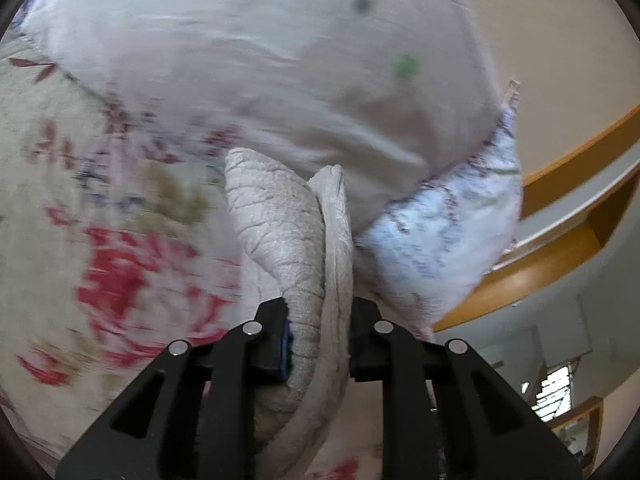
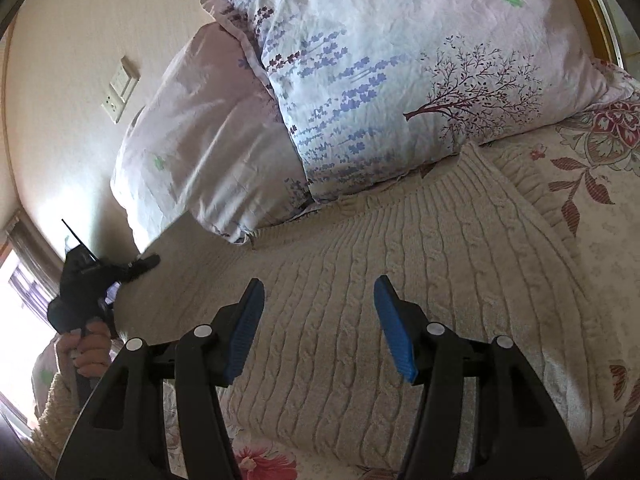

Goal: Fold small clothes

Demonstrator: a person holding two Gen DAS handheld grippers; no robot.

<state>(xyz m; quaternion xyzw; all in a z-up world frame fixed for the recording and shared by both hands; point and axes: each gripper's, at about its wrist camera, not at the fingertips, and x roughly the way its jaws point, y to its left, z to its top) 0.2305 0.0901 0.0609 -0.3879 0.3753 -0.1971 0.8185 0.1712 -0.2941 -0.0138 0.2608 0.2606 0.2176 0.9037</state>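
Floral bed (image 2: 592, 184) carries the cream sweater (image 2: 400, 264), spread below the pillows (image 2: 380, 80). Left gripper (image 1: 320, 344) fingers clamp a bunched edge; right gripper (image 2: 320, 328) fingers stand apart above. First fold likely begins: carry that edge across.

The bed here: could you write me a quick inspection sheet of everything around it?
Surface: floral bedspread covering the bed.
Job's things: cream cable-knit sweater spread flat; one fold of it pinched and raised.
Clutter: two lavender-print pillows at the head.
Grippers: left gripper shut on the sweater fold; right gripper open above the sweater, nothing between its jaws.
Cables: nothing seen.
Surroundings: beige wall with a switch plate; wooden bed frame; bright window at the left in the right wrist view.
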